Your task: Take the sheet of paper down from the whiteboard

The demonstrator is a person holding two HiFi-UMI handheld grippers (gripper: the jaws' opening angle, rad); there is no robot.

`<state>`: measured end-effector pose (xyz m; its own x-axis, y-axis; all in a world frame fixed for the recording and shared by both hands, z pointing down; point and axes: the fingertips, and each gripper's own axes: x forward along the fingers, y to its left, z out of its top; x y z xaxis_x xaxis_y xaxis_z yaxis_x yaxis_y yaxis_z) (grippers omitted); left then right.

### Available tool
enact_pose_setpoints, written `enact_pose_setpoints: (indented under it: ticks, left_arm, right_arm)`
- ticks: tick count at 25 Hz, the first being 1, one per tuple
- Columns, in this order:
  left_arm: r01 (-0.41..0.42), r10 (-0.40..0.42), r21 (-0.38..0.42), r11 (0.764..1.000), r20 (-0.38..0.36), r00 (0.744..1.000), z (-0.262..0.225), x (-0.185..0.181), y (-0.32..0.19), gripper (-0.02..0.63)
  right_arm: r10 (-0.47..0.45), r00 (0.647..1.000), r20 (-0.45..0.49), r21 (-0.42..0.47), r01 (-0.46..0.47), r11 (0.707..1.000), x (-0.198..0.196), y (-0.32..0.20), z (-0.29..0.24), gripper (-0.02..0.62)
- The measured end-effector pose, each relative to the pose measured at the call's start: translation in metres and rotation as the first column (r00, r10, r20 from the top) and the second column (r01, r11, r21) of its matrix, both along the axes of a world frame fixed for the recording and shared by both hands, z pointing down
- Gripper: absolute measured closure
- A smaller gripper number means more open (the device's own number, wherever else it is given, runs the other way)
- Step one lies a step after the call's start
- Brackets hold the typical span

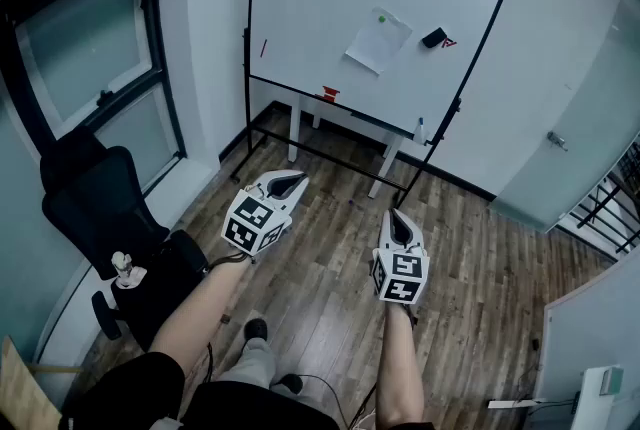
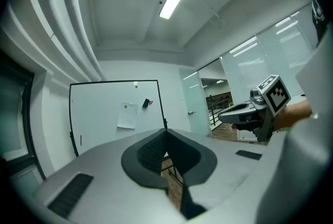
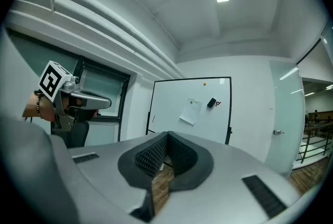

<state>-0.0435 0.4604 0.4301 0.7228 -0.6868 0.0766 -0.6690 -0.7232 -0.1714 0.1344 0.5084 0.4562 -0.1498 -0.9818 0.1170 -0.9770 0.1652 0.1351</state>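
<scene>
Nothing of the task is done yet: the sheet of paper (image 1: 378, 40) hangs on the whiteboard (image 1: 300, 8), and both grippers are empty and well apart from it.

Head view: the paper sits right of the board's centre under a green magnet (image 1: 381, 18), with a black eraser (image 1: 434, 37) just beside it. The person stands back on the wooden floor, forearms stretched forward side by side, with the left gripper (image 1: 288, 184) and right gripper (image 1: 399, 222) both aimed at the board. Left gripper view: its jaws are pressed together with nothing between them, held about level, and the paper (image 2: 127, 115) is far ahead. Right gripper view: its jaws are likewise closed on nothing and dip slightly, with the paper (image 3: 190, 111) distant. The approach, the grasp and the pull-off all remain.
</scene>
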Motion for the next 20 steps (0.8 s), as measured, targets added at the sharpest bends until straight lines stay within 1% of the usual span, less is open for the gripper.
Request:
enact_pose_setpoints:
  ticks: [5, 9, 14, 20]
  left_arm:
    - [0.017, -0.017, -0.005, 1.000, -0.001, 1.000, -0.003, -0.009, 0.016, 0.588]
    - [0.009, -0.009, 0.006, 1.000, -0.002, 1.000, -0.009, -0.012, 0.012, 0.588]
    - [-0.006, 0.006, 0.018, 1.000, -0.008, 1.000, -0.012, -0.015, -0.015, 0.588]
    - [-0.038, 0.039, 0.034, 0.999, -0.006, 0.999, -0.016, -0.021, -0.075, 0.588]
  right_arm:
    - [-0.022, 1.000, -0.019, 0.010, 0.022, 1.000, -0.010, 0.017, -0.008, 0.572]
    - [-0.009, 1.000, -0.019, 0.014, 0.009, 1.000, -0.012, 0.014, -0.011, 0.572]
    - [-0.007, 0.999, -0.047, 0.023, 0.009, 1.000, -0.018, -0.017, -0.013, 0.571]
    - [-0.005, 0.997, -0.073, 0.024, 0.007, 1.000, -0.033, -0.078, -0.015, 0.572]
